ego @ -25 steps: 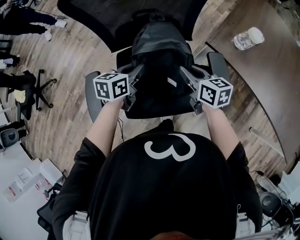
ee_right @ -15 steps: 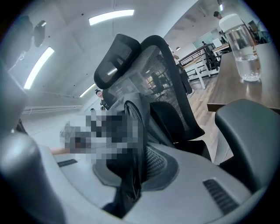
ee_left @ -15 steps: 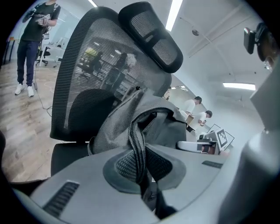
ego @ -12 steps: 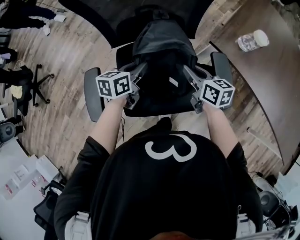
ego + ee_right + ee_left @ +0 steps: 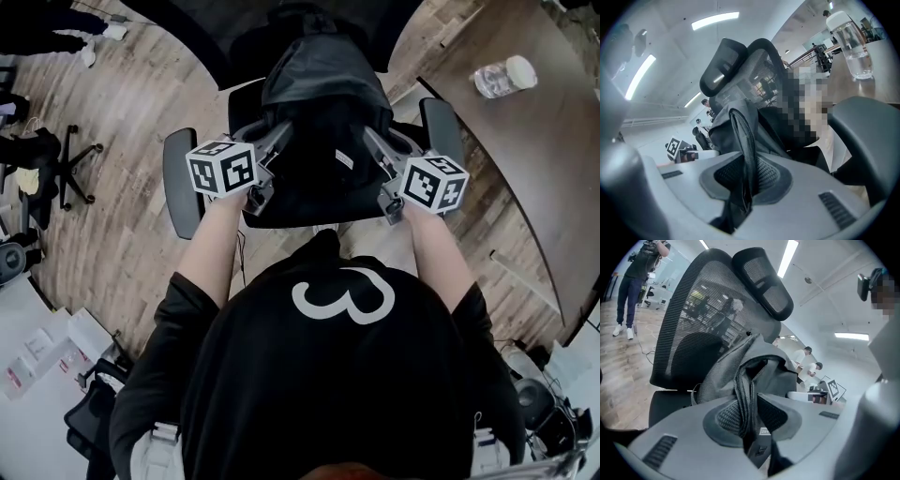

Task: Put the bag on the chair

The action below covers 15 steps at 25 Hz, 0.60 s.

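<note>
A black backpack [image 5: 323,103] stands upright on the seat of a black mesh office chair [image 5: 178,183] and leans against its backrest [image 5: 693,310]. My left gripper [image 5: 281,141] is at the bag's left side. A zippered fold of the bag [image 5: 773,376] runs between its pads at the left gripper [image 5: 747,413], and its jaws are opening while the pads still touch the fold. My right gripper [image 5: 370,141] is at the bag's right side. The right gripper [image 5: 745,178] is shut on a zippered edge of the bag [image 5: 740,126].
The chair's armrests [image 5: 441,127] flank the bag just outside both grippers. A curved brown table [image 5: 525,159] stands to the right with a water bottle [image 5: 502,77] on it. Another chair's wheeled base [image 5: 70,173] is at the left. A person [image 5: 637,282] stands beyond the chair.
The bag and both grippers stay over the seat in nearly the same place. The chair's left armrest sits slightly further left in the view. Both grips look unchanged.
</note>
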### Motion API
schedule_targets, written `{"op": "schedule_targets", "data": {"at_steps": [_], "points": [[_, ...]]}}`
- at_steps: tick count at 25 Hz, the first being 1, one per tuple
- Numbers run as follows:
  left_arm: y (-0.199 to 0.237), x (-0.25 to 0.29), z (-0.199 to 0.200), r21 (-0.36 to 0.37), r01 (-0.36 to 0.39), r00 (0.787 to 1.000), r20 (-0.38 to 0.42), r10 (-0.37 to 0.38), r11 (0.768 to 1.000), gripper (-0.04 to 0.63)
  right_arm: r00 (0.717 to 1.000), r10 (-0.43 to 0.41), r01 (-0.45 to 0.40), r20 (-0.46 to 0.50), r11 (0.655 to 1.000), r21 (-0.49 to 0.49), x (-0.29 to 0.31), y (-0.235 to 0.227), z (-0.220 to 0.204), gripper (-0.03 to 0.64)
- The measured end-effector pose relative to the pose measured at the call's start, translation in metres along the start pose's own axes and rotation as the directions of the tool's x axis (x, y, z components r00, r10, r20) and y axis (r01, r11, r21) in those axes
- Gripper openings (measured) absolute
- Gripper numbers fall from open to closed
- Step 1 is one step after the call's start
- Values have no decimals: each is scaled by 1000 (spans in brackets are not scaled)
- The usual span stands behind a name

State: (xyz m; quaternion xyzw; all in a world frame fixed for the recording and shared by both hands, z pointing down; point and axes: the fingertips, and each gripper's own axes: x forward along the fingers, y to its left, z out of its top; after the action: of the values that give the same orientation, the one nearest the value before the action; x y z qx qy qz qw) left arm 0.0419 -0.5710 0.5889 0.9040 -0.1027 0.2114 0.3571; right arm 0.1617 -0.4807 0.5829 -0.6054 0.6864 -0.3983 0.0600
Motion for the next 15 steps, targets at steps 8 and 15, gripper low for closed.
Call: {"op": "schedule_targets", "data": {"at_steps": [8,15], "points": [[-2,-6,-9,13,29,999,-23,-29,999,207,1000,-5,5,-3,999,-36,5,3,-1,63],[-5,-23,-13,13,-15,1000,18,15,1000,254,1000,-10,12,15,994,-111,-10,11,-2,182]]}}
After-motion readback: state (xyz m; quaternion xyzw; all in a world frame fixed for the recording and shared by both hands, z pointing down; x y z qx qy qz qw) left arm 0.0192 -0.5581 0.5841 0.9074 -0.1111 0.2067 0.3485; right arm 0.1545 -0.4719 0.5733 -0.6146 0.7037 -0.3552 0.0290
